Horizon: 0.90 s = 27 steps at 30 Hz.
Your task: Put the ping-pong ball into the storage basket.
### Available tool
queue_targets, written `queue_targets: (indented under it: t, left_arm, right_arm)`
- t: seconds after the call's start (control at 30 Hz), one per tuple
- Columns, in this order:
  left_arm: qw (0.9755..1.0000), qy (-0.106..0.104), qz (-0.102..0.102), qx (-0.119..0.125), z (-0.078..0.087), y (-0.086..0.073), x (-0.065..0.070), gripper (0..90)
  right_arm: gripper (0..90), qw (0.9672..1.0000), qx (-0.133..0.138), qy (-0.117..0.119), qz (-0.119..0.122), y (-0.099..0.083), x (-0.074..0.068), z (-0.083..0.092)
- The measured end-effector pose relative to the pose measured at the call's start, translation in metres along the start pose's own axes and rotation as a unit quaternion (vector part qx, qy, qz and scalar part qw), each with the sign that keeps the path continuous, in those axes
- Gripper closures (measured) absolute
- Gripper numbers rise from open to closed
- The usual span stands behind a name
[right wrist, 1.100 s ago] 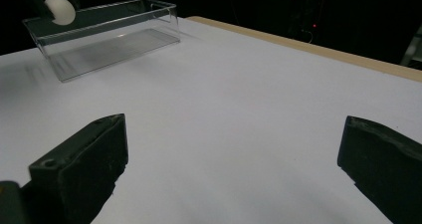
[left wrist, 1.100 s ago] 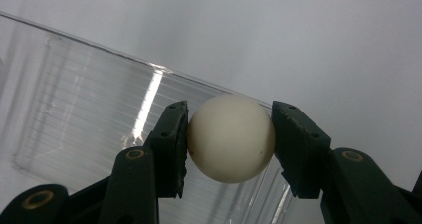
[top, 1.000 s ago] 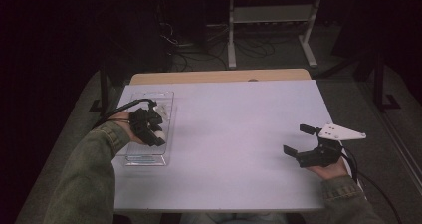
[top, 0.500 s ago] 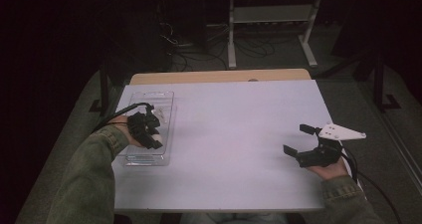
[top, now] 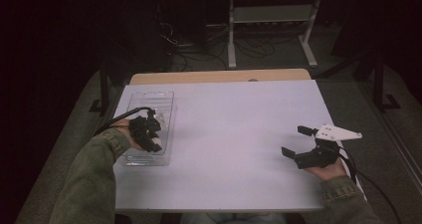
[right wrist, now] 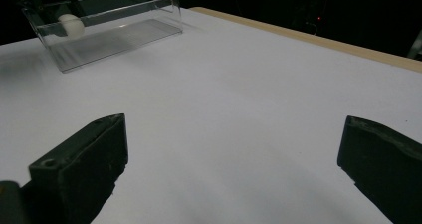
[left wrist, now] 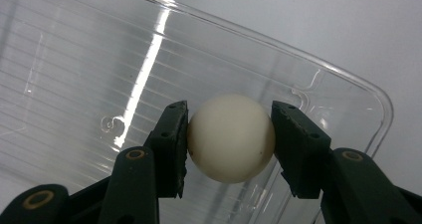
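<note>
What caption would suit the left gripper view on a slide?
Left gripper shut on a smooth white ball, held over the ribbed floor of a clear plastic box.

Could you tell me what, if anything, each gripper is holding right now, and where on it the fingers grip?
The left gripper holds a white ball, fingers pressing its opposite sides, over the clear tray. The right gripper is open, holding nothing.

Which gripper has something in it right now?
The left gripper, over the clear plastic tray: its jaws clamp a white ball. The right gripper stands wide open above the bare table.
</note>
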<state>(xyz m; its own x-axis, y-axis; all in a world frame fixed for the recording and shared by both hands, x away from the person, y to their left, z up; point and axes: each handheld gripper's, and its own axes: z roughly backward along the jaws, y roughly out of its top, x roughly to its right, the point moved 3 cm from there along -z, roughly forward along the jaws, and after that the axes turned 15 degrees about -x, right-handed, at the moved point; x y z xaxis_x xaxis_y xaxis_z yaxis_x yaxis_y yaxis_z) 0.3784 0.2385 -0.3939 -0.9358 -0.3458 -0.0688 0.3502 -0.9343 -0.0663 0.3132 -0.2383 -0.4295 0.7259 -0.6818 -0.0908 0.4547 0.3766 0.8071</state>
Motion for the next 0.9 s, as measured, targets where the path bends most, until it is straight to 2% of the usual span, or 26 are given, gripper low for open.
queue_targets:
  t: [0.17,0.43,0.6,0.9]
  left_arm:
    - [1.0,-0.002,0.0,0.003,-0.002,0.003,-0.002,50.3]
    - [0.9999,-0.005,-0.007,-0.006,-0.007,0.007,-0.003,50.2]
    - [0.9996,-0.013,-0.002,-0.024,-0.013,0.008,-0.004,50.2]
    - [0.9993,-0.013,-0.007,-0.033,-0.019,0.012,-0.003,50.1]
  right_arm:
    - [0.0,1.0,-0.004,0.0,0.002,0.0,0.0,-0.001]
    - [0.0,1.0,-0.008,0.001,0.005,-0.001,-0.002,-0.002]
    - [0.0,0.9999,-0.012,-0.002,0.007,-0.001,-0.003,-0.004]
    - [0.0,0.9998,-0.012,-0.006,0.014,-0.001,-0.004,-0.004]
